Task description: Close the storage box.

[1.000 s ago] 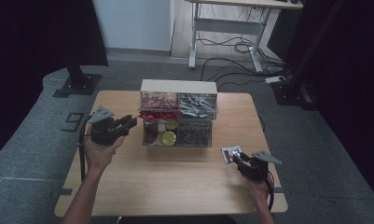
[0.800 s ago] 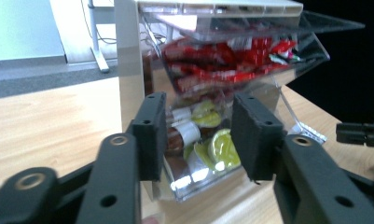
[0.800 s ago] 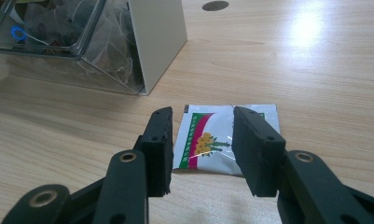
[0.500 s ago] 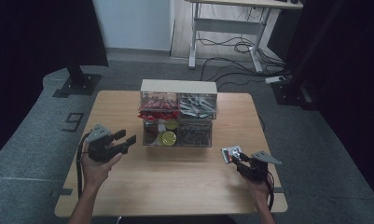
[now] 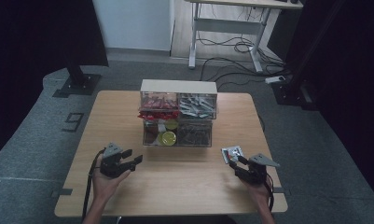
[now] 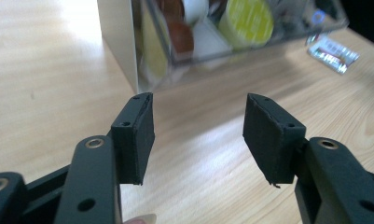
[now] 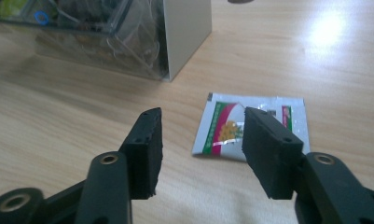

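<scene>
Resting flat on the tabletop (image 5: 184, 182), the sachet (image 7: 252, 128) lies at the near right, just off the right corner of the clear drawer cabinet (image 5: 178, 113).

**Gripper state.** The right gripper (image 7: 201, 149) sits low behind the sachet with its jaws partly apart and nothing pinched between them; they have just been opening. One jaw overlaps the sachet's near edge in the right gripper view; whether it touches the foil cannot be told. The left gripper (image 6: 198, 135) is at the near left, jaws spread wide and empty, having just opened; it points toward the cabinet's lower left drawer.

**Hazards.**
- A flat sachet gives the jaws no raised edge. Closing from above will probably slide it along the wood rather than lift it.
- A push toward the cabinet could wedge the sachet against its base.

**Sachet appearance.** Small, square, silvery-white foil; a green and red band and an orange print, seemingly fruit; crimped edges.
</scene>
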Tool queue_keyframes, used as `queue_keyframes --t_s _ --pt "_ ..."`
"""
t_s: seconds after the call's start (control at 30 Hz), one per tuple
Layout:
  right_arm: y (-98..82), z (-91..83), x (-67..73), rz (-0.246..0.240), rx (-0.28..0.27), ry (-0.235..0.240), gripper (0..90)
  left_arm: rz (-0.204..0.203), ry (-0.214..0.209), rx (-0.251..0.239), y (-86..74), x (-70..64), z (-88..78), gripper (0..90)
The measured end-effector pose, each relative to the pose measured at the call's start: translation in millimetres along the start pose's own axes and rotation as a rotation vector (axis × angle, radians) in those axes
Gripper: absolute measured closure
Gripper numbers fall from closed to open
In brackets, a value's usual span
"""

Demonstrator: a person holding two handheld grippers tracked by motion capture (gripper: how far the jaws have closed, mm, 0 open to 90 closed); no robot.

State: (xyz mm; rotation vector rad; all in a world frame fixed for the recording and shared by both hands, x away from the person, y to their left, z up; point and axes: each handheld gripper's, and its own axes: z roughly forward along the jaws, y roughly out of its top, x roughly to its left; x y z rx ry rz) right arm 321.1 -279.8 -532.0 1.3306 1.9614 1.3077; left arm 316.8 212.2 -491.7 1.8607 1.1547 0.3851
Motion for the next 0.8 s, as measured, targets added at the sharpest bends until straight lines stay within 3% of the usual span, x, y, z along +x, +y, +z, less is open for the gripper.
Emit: queue_keyframes --t_s 0.3,0.8 --pt "-11.3 -6.5 -2.9 0.008 0.016 -0.014 43.2 -0.013 -0.006 0.049 -16.7 -3.8 16.5 43.3" --pt "-13.6 -7.3 -4.6 0.008 0.015 -0.014 42.2 -0.004 0.001 0.07 -19.9 -7.8 25.7 42.8"
